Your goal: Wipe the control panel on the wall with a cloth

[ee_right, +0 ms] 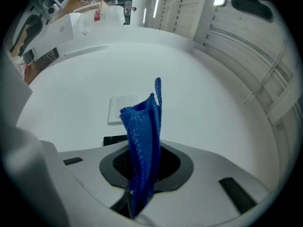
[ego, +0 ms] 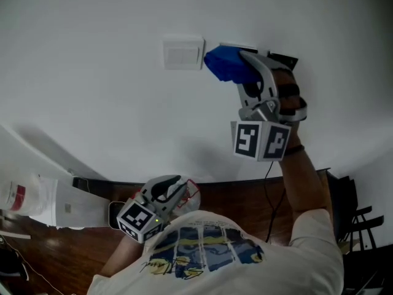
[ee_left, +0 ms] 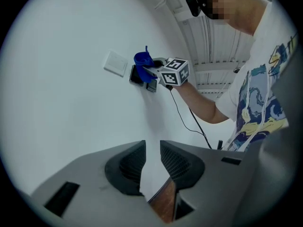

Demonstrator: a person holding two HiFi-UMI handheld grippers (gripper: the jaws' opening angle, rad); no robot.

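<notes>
My right gripper is raised to the white wall, shut on a blue cloth. The cloth stands up between its jaws. A white switch plate lies just left of the cloth. In the left gripper view the cloth rests against a dark control panel next to that plate. A dark strip of the panel shows past the right gripper's body. My left gripper hangs low by the person's chest. Its jaws stand a narrow gap apart with nothing between them.
A dark baseboard runs along the wall's foot above a brown wood floor. A white unit with a red-labelled container stands at the left. A black chair is at the right, and a thin cable hangs down the wall.
</notes>
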